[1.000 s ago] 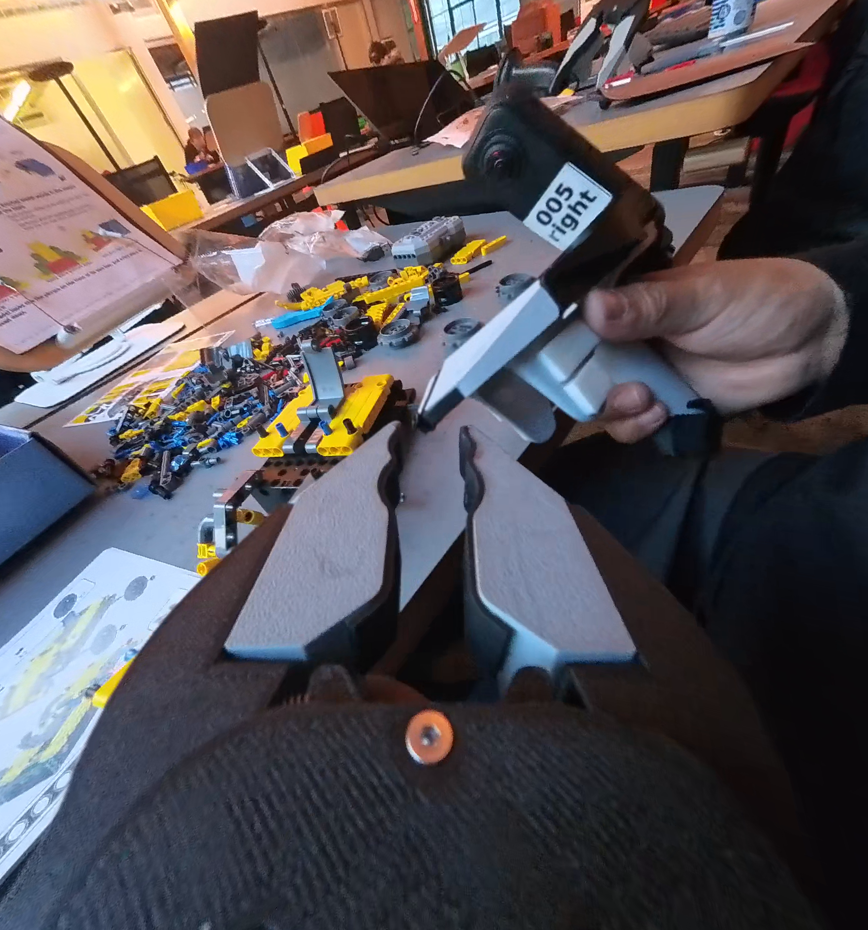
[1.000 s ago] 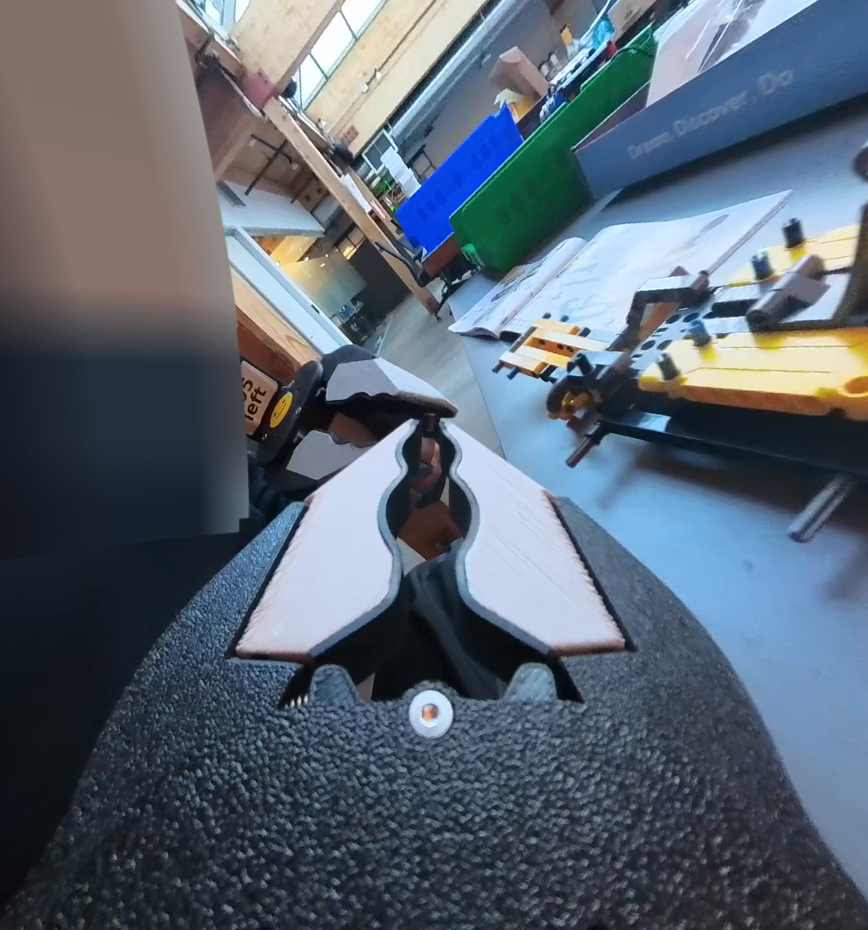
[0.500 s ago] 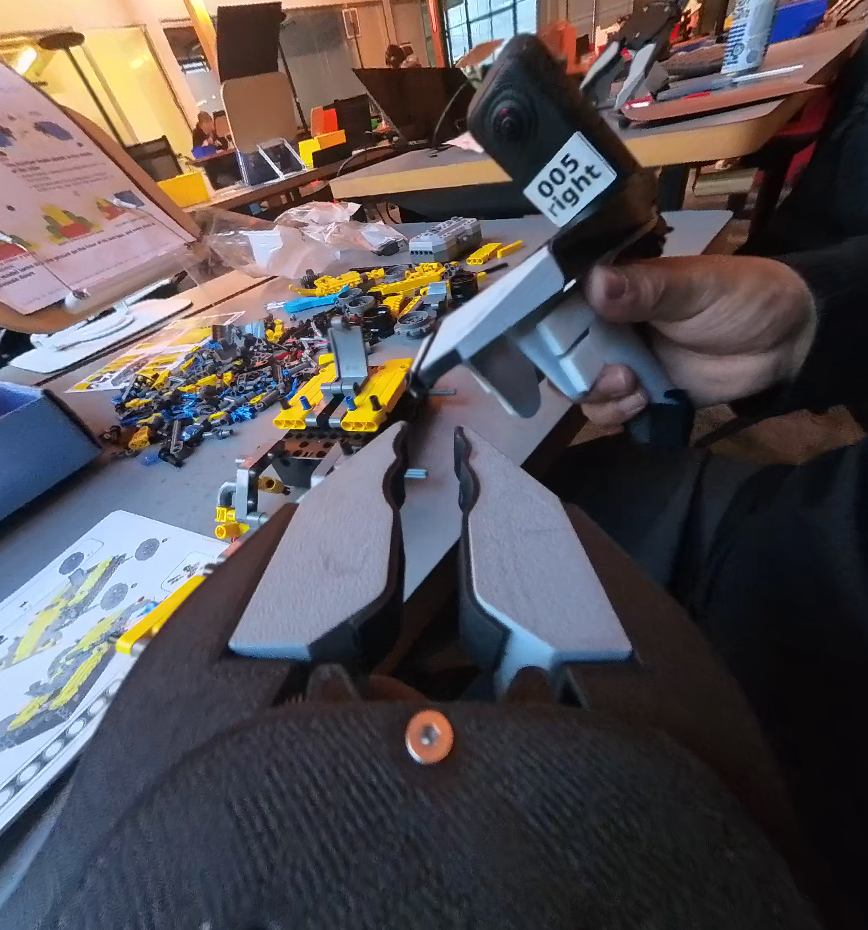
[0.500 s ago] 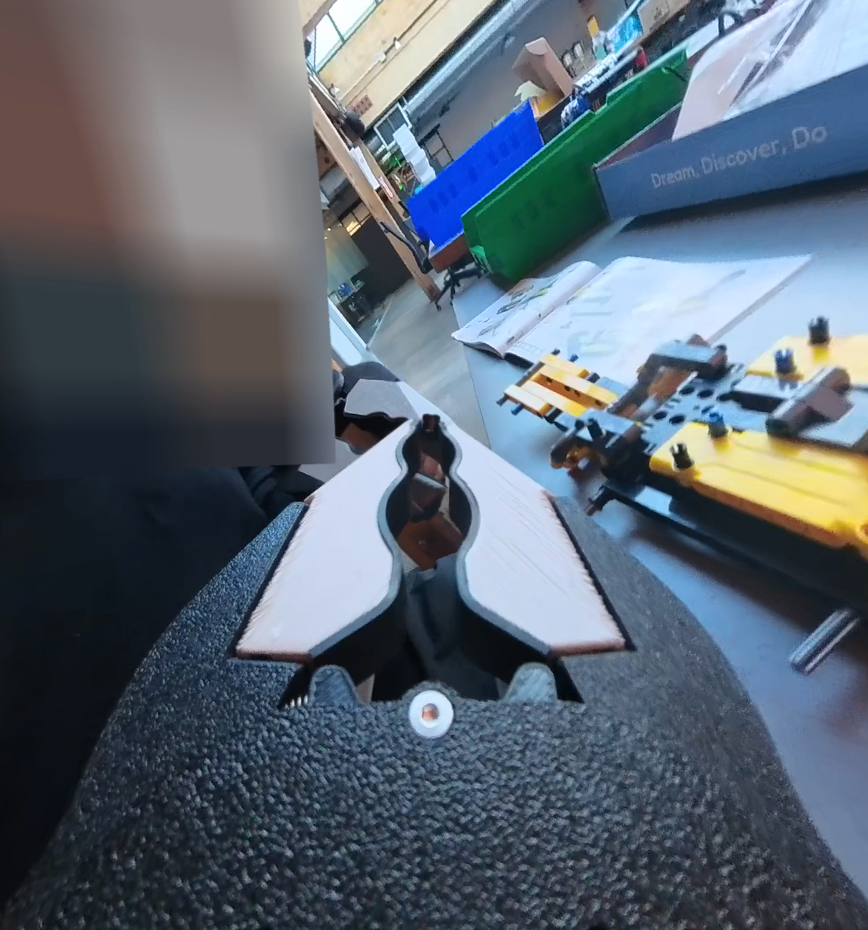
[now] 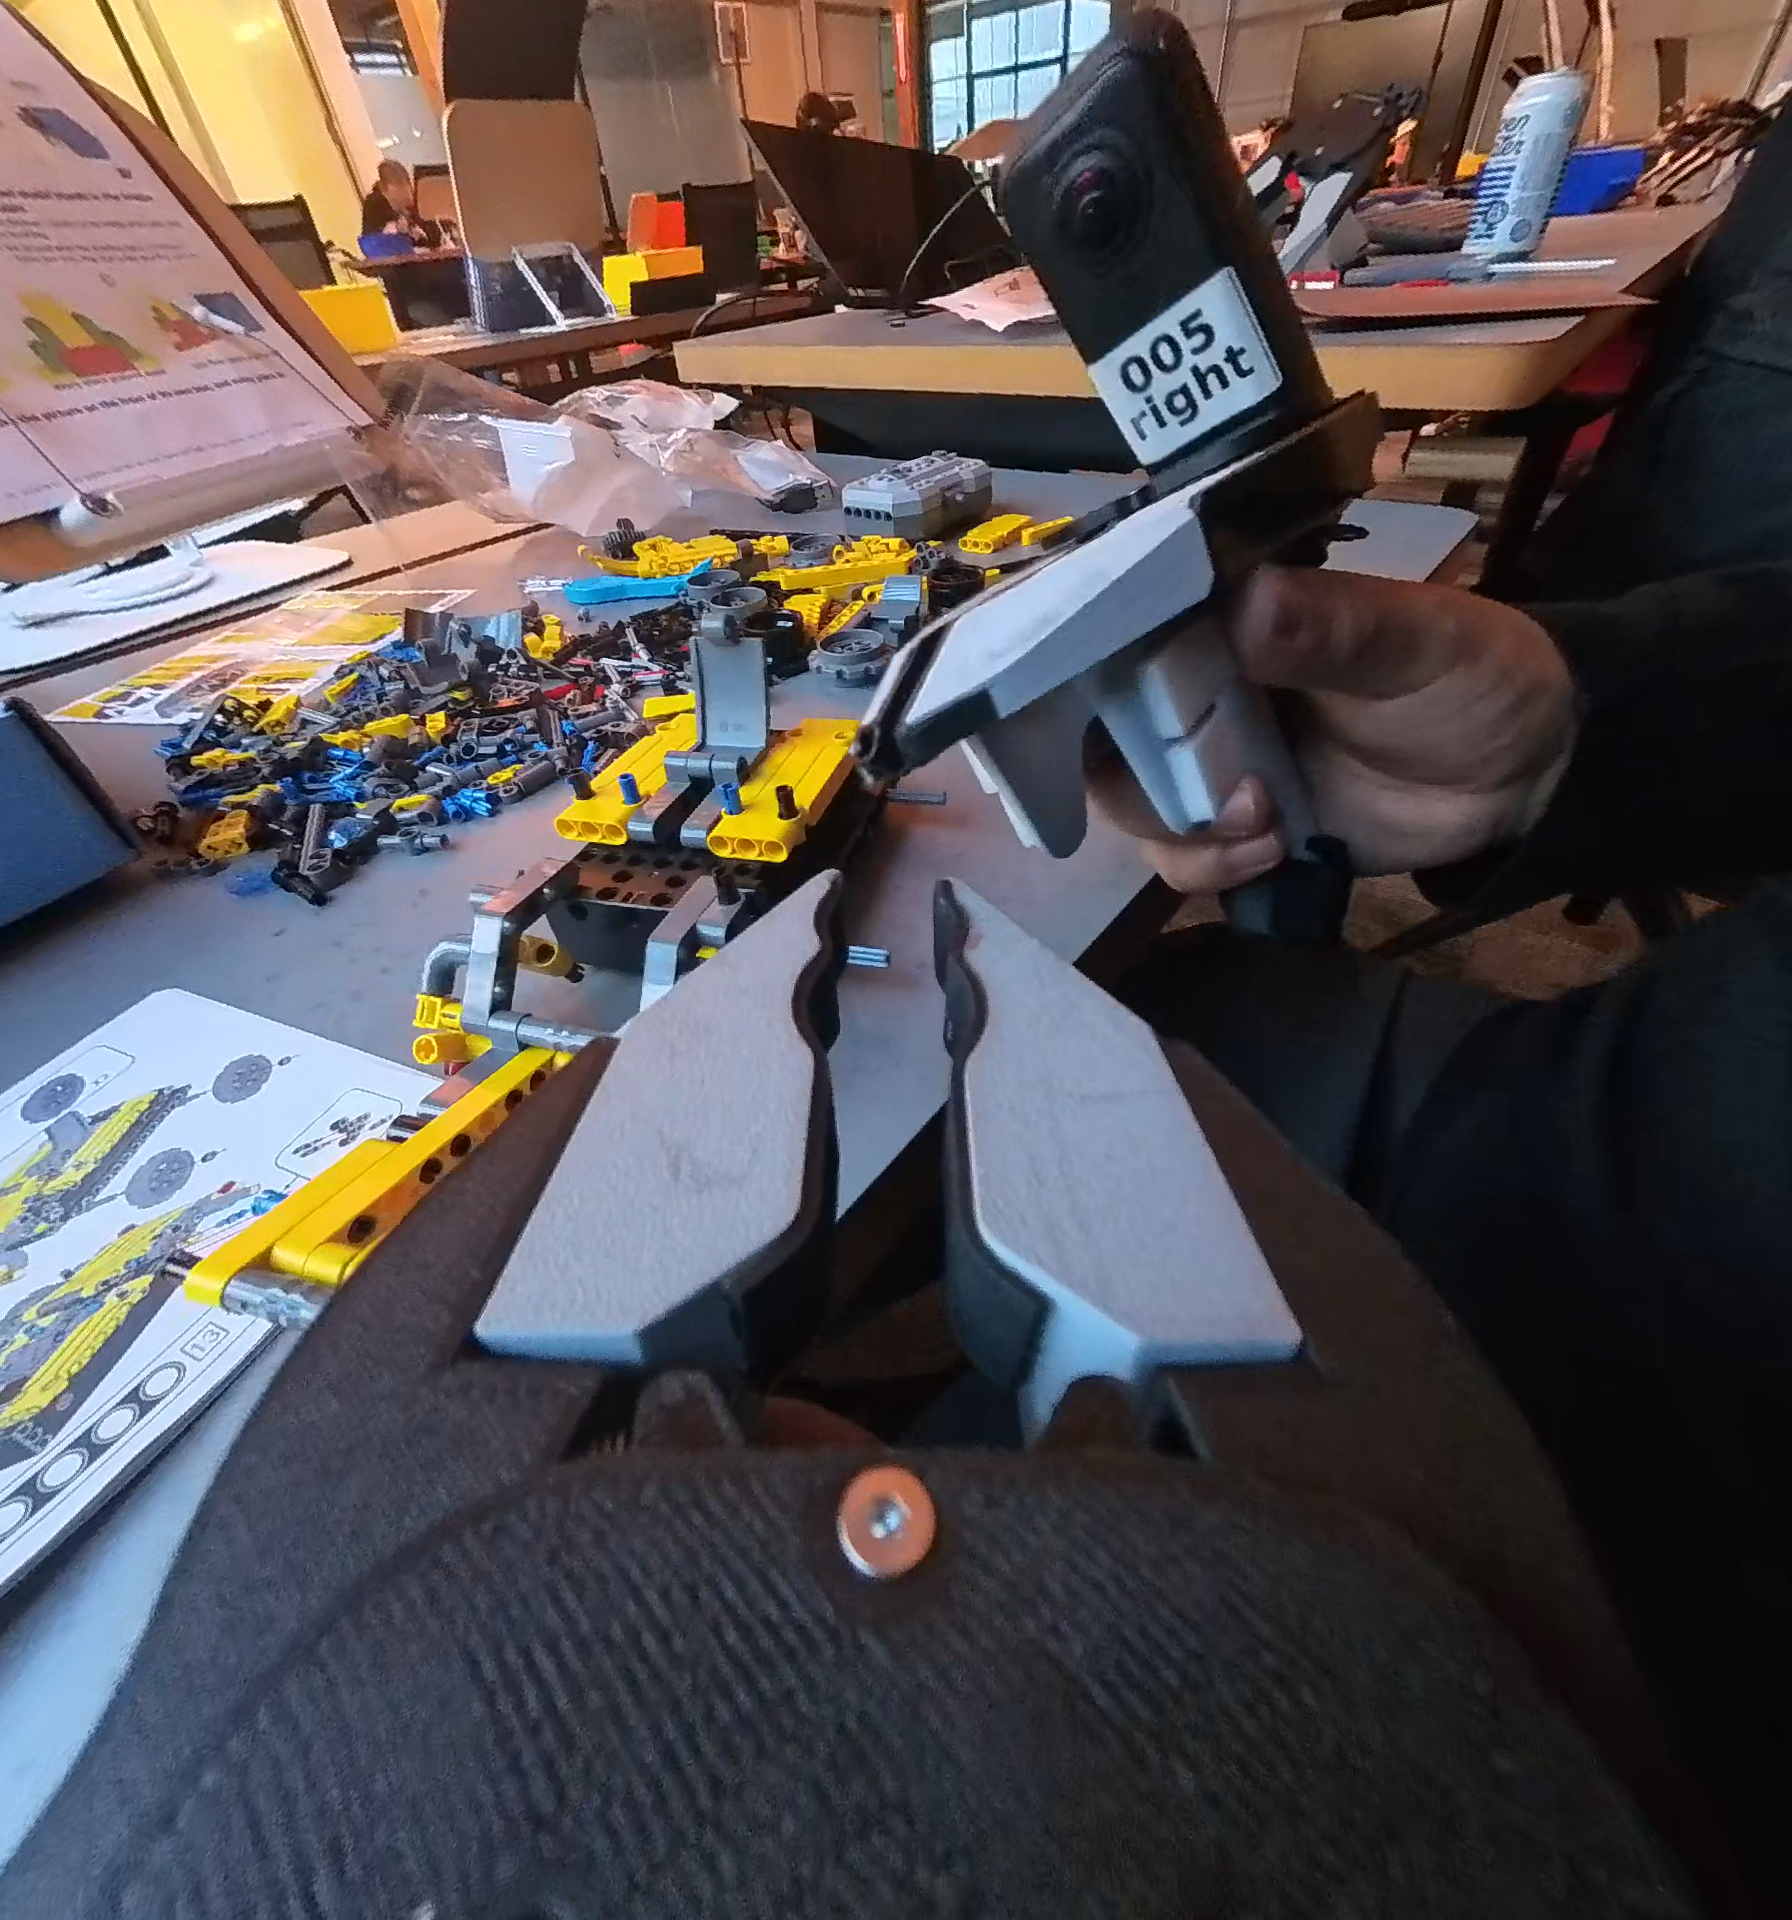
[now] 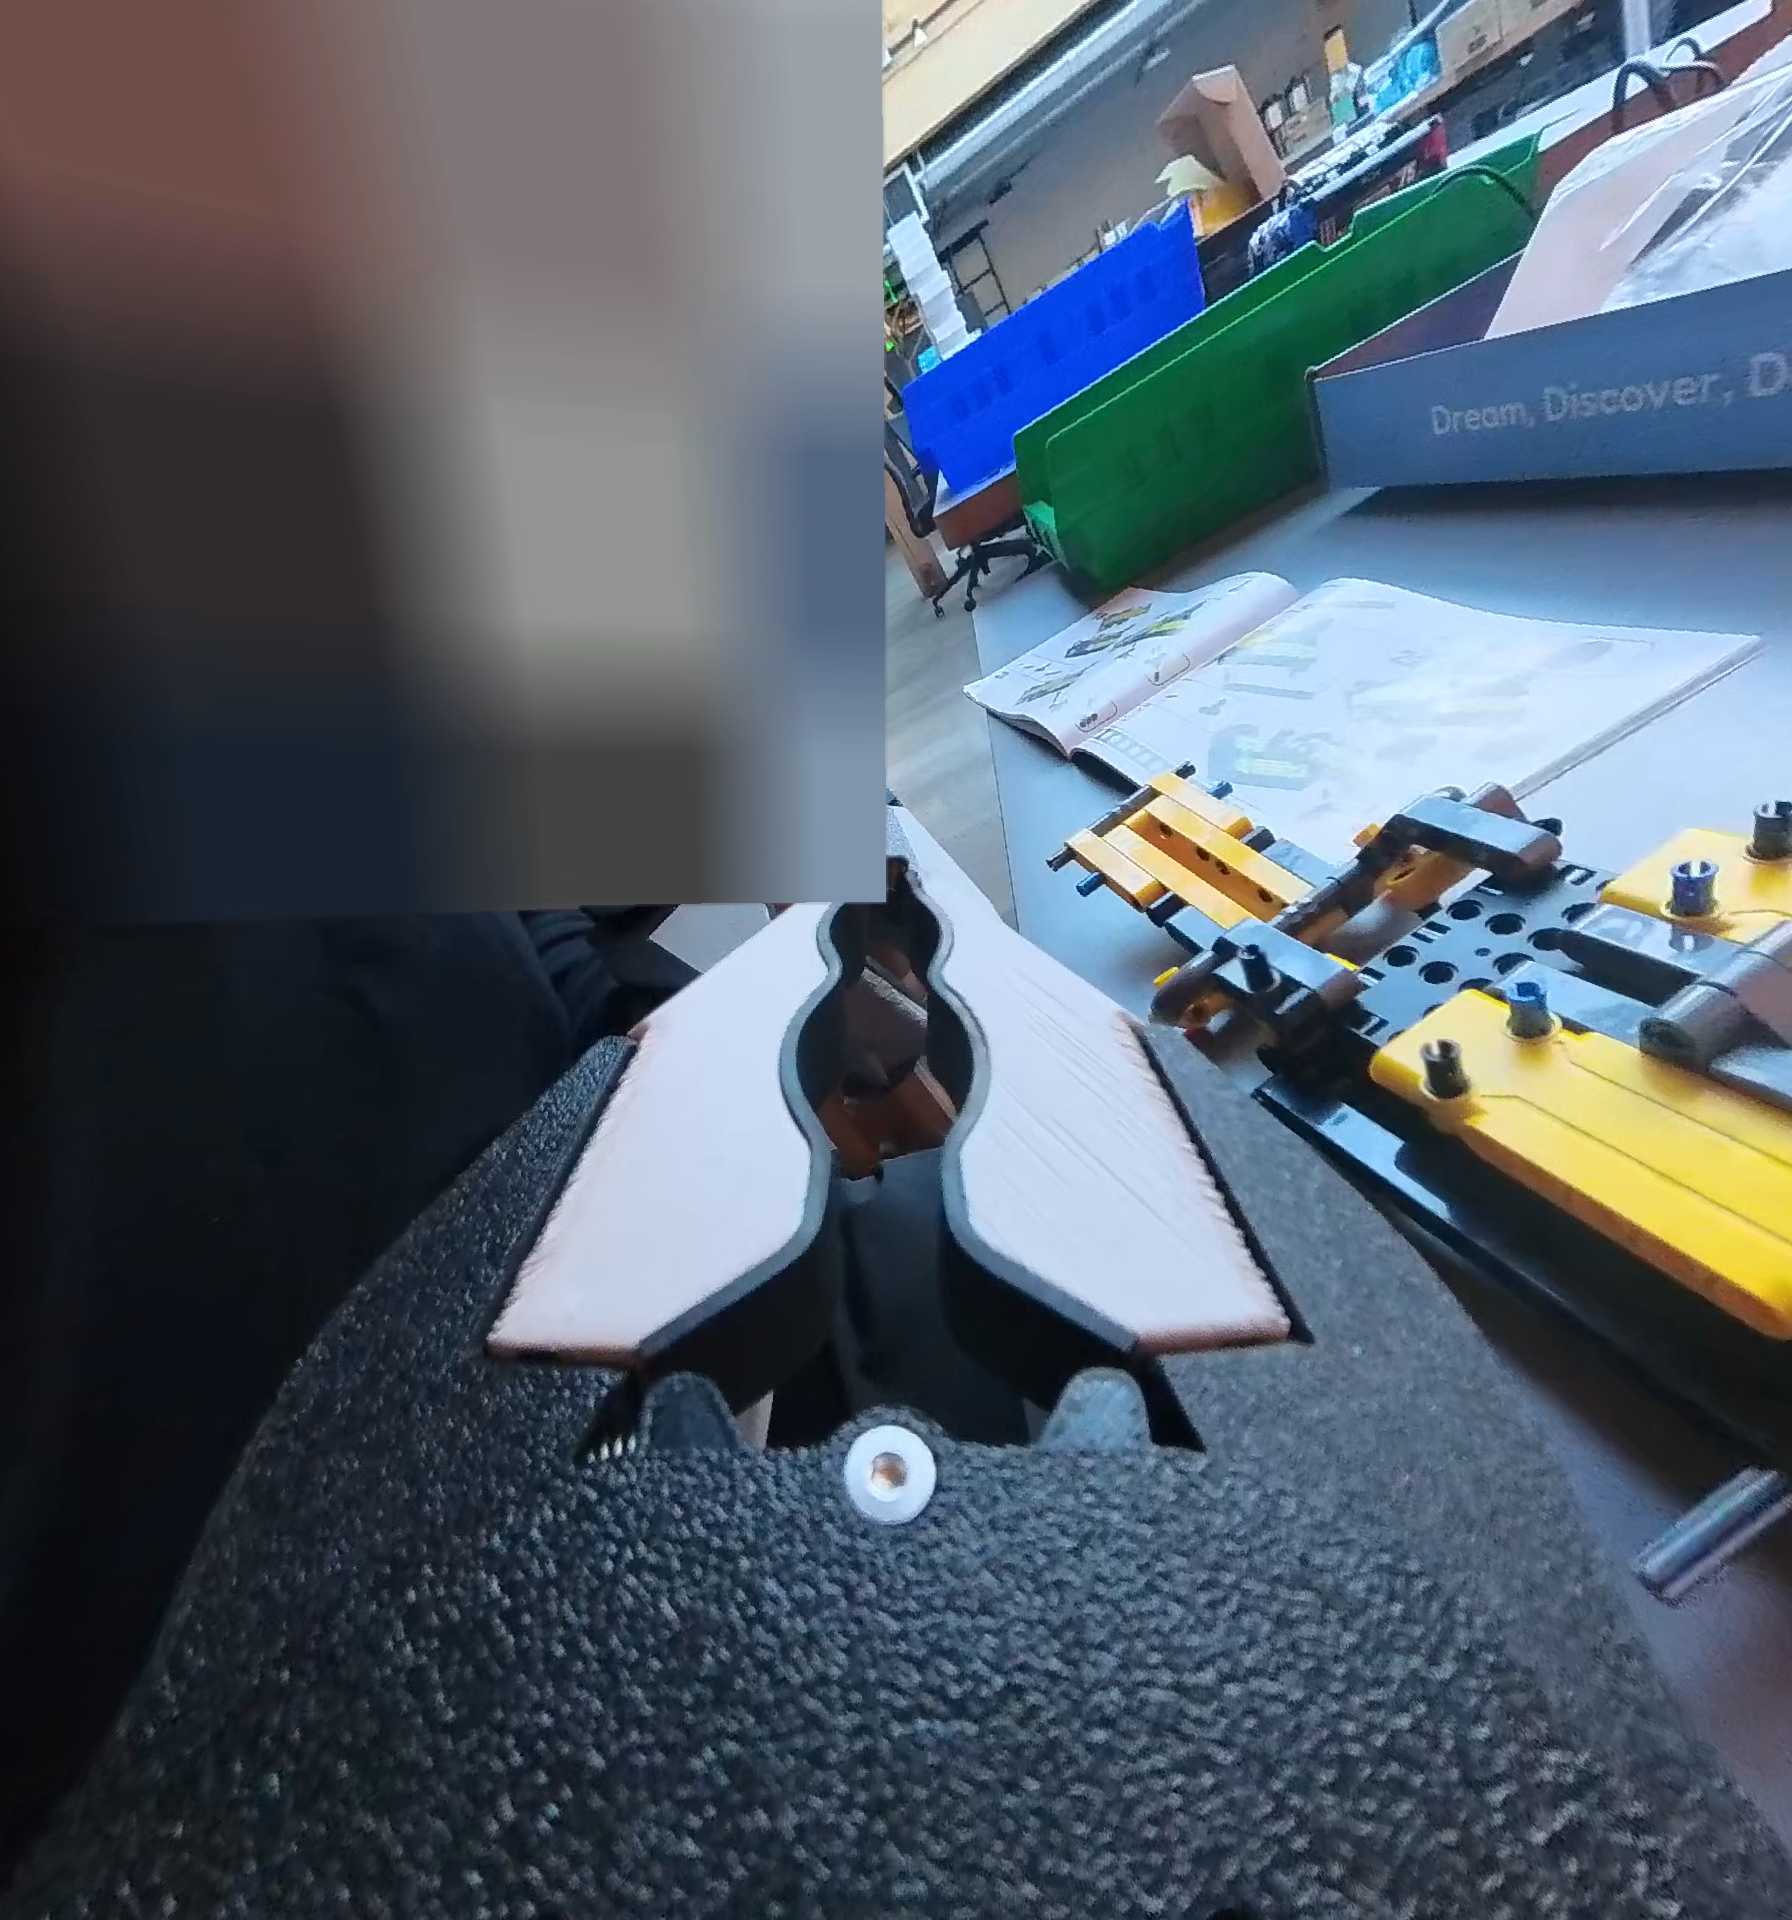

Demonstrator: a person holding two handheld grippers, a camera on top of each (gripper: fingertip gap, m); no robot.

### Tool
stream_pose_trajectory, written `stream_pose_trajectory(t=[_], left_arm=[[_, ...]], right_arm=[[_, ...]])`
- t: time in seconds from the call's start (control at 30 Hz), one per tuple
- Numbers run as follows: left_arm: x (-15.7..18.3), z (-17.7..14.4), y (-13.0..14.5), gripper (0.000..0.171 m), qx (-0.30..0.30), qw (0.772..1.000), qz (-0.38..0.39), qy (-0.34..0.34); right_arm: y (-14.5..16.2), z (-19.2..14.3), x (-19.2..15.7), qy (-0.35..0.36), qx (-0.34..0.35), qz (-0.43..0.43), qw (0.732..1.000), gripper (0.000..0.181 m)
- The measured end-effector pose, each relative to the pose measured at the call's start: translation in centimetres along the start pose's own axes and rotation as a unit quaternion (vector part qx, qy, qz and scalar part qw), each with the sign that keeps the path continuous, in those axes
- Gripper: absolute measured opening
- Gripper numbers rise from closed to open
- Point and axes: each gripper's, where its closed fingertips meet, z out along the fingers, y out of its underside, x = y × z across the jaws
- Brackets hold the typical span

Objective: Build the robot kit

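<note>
Left gripper (image 5: pixel 887 906) gaped empty near the brick model (image 5: pixel 707 821); right gripper (image 5: pixel 868 742) unclear. Model looked light, brittle; best held by its black frame.

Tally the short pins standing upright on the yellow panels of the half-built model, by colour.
Blue plastic pins: 2
Black plastic pins: 2
Total: 4

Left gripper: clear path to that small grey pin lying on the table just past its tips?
Probably yes. The left gripper is open, empty, and the grey pin lies on bare table just past its tips. The right gripper hovers above, farther back.
</note>
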Motion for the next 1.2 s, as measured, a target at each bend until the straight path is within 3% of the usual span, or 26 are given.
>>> stream_pose_trajectory(t=[0.3, 0.43, 0.6, 0.83, 0.97, 1.1, 1.2], left_arm=[[-0.1, 0.2, 0.2, 0.011, -0.002, 1.0, -0.007, 0.004], [-0.4, 0.2, 0.1, 0.011, -0.001, 1.0, -0.009, 0.0], [-0.6, 0.1, 0.1, 0.011, 0.002, 1.0, -0.017, 0.0], [-1.0, -0.4, 0.1, 0.011, 0.004, 1.0, -0.03, -0.005], [-1.2, -0.6, -0.1, 0.011, 0.009, 0.999, -0.043, -0.005], [-1.1, -0.5, 0.1, 0.011, 0.006, 0.999, -0.048, 0.0], [-1.2, -0.6, 0.0, 0.011, 0.006, 0.999, -0.044, -0.004]], right_arm=[[-0.4, -0.1, 0.2, 0.002, 0.011, 0.01, 1.0, 0.006], [-2.0, -0.5, 0.2, 0.004, 0.029, 0.009, 1.0, 0.005], [-1.6, -1.3, 3.5, 0.108, -0.041, -0.042, 0.992, 0.006], [0.6, -6.3, 5.9, 0.231, -0.12, -0.078, 0.962, 0.006], [-1.7, -9.1, 7.0, 0.289, -0.106, -0.11, 0.945, 0.006], [-4.7, -7.6, 6.4, 0.269, -0.076, -0.151, 0.948, 0.006], [-3.9, -4.8, 5.4, 0.217, -0.083, -0.149, 0.961, 0.006]])
